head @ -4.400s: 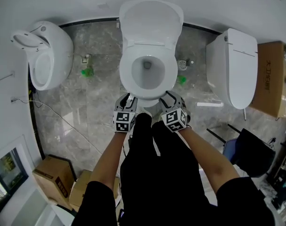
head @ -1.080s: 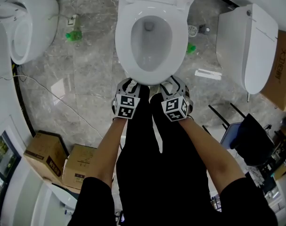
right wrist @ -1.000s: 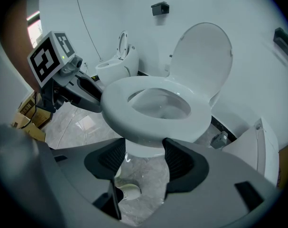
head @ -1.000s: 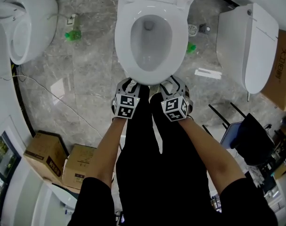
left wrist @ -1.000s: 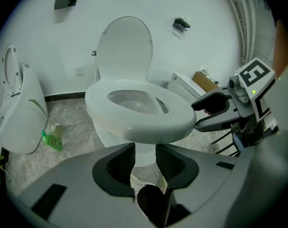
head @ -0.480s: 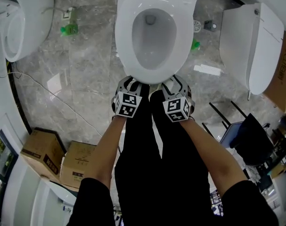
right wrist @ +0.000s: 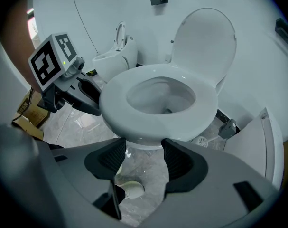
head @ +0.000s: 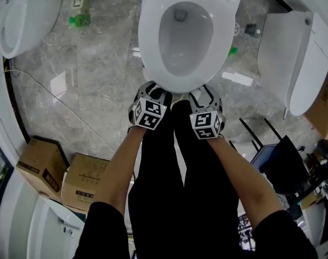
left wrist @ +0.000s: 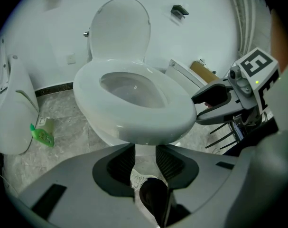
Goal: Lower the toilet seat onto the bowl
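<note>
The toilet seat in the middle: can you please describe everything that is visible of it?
The toilet seat is a white, glossy oval ring that looks like plastic. It lies level, or nearly so, over the bowl, with its front edge overhanging. The lid stands upright behind it. The left gripper and the right gripper sit just under its front edge with jaws open; whether they touch it cannot be told.

Cardboard boxes sit on the grey marble floor.
</note>
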`<control>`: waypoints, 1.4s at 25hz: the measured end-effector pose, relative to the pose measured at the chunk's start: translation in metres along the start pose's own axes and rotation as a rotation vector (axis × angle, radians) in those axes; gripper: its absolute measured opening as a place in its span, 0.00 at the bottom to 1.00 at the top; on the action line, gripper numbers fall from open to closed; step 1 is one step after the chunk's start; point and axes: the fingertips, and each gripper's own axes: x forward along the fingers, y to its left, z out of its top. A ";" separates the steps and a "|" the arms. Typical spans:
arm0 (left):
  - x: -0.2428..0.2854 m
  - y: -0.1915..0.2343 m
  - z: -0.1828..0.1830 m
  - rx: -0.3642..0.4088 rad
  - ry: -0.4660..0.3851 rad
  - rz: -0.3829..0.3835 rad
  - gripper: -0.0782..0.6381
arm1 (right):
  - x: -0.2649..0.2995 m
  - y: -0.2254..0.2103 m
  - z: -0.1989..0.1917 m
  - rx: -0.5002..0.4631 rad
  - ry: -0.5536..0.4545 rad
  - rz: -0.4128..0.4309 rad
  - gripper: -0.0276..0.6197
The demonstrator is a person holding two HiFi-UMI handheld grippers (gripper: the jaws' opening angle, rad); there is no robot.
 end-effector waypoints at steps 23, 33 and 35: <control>0.045 0.013 -0.028 0.050 0.056 0.044 0.30 | 0.047 0.003 -0.024 0.040 0.005 0.023 0.45; 0.044 0.014 -0.040 -0.274 0.068 0.149 0.29 | 0.055 0.004 -0.030 0.080 0.018 0.085 0.45; 0.043 0.015 -0.040 -0.320 0.057 0.131 0.30 | 0.054 0.006 -0.029 0.096 0.005 0.111 0.45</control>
